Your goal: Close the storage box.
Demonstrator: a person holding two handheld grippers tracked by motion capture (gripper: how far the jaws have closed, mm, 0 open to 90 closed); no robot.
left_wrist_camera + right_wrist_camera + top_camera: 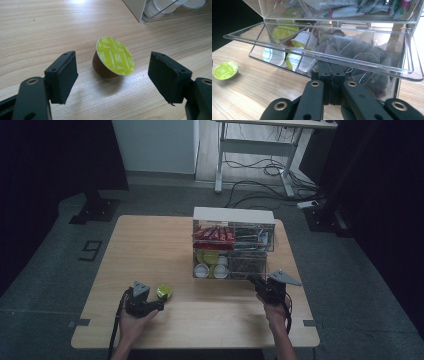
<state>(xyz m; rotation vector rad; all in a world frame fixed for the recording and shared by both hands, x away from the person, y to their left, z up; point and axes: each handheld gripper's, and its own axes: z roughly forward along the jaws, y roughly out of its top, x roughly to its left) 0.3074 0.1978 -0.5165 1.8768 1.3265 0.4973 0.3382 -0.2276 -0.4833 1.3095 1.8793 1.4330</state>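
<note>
A coffee capsule [164,292] with a yellow-green foil lid [113,57] lies on its side on the wooden table [150,245]. My left gripper [161,301] is open around it; in the left gripper view the black pads [63,75] stand wide on either side without touching it. My right gripper [255,282] is shut, its pads [330,72] pressed together with nothing seen between them. Its tips sit right under the front edge of the raised clear flap [367,66] of the clear organizer box [233,215]. The same capsule [225,70] lies far to the left in the right gripper view.
Behind the flap the box holds white and yellow-green capsules [302,42] on the left and mesh tea bags [352,50] on the right. Red sachets [215,235] fill the upper tier. A desk frame and cables [260,170] stand on the floor beyond the table.
</note>
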